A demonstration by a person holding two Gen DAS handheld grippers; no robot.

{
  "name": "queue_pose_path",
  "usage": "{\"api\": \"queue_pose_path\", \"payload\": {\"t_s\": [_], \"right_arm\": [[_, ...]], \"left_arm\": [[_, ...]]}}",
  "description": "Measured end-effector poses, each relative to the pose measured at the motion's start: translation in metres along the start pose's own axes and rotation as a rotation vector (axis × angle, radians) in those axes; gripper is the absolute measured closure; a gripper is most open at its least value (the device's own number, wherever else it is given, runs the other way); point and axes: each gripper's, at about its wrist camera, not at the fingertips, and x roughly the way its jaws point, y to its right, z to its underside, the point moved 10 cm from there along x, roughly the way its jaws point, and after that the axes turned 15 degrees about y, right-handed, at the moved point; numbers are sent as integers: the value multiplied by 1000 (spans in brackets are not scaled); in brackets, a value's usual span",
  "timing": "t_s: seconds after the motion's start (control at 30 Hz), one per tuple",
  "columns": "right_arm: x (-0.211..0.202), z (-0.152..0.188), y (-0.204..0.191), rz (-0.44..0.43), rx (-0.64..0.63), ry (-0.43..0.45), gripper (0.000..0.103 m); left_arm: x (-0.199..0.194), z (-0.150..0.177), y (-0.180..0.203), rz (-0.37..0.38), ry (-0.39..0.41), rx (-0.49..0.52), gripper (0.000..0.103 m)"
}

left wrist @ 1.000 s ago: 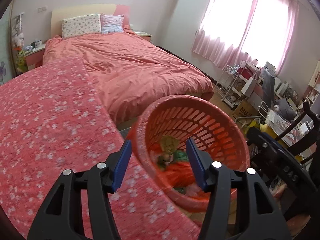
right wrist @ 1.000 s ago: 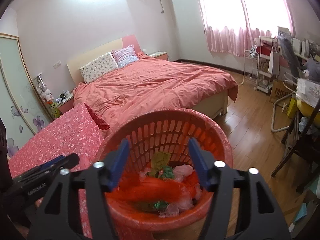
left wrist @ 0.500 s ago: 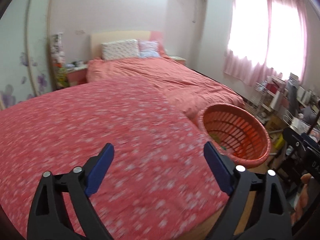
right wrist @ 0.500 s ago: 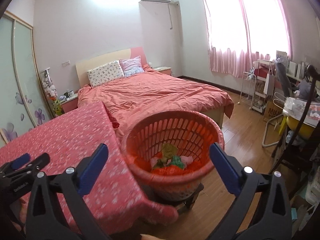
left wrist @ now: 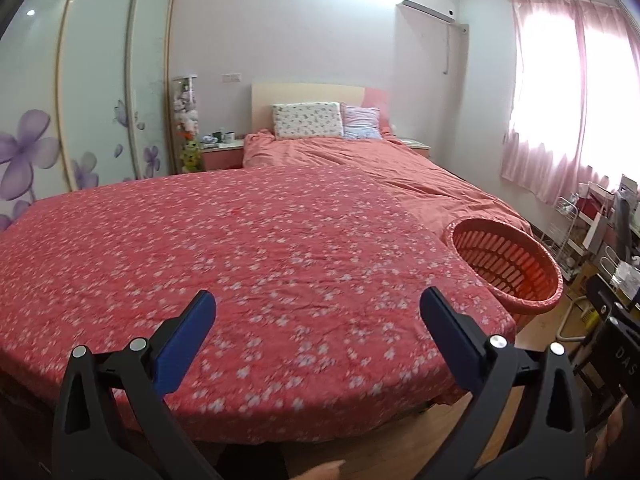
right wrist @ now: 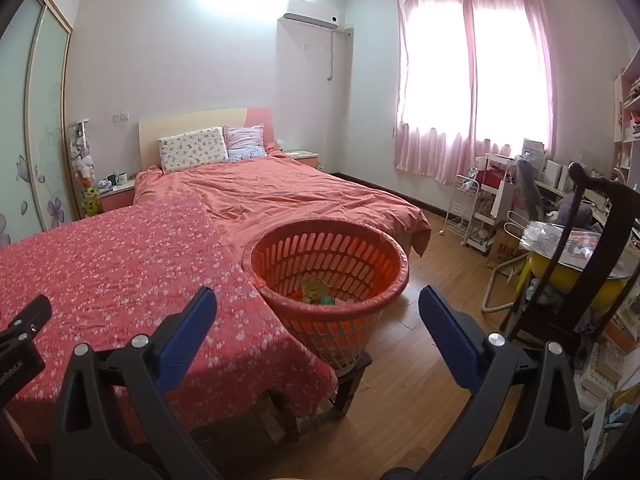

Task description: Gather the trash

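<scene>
An orange slotted basket point(right wrist: 320, 332) stands on a dark stool off the right corner of a table under a red floral cloth point(right wrist: 120, 272). Crumpled trash point(right wrist: 316, 290), yellow, green and orange, lies in its bottom. My right gripper point(right wrist: 318, 295) hangs open and empty, back from the basket and level with its rim. My left gripper point(left wrist: 319, 298) hovers over the near part of the floral cloth point(left wrist: 240, 248), its jaws opening with nothing between them. In the left wrist view the basket point(left wrist: 508, 264) is off to the right, its contents hidden.
A bed with a salmon quilt point(right wrist: 280, 196) lies beyond the table. A dark wooden chair point(right wrist: 592, 264), a yellow tub and a white wire rack point(right wrist: 472, 208) crowd the right side. Wood floor point(right wrist: 420, 320) lies between basket and chair. Sliding wardrobe doors point(left wrist: 100, 80) line the left wall.
Both grippers have pulled back from over the basket and their jaws have spread wide. The left view swung left onto the floral cloth; the basket now looks smaller in both views.
</scene>
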Motion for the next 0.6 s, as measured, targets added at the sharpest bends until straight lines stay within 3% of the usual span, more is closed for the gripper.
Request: {"api": "queue_pose_path", "payload": {"t_s": [0.6], "right_arm": [[-20,10,-4,15,-23,-1,4]], "left_arm": [[-20,19,-9,-39,-18,-19,2]]}}
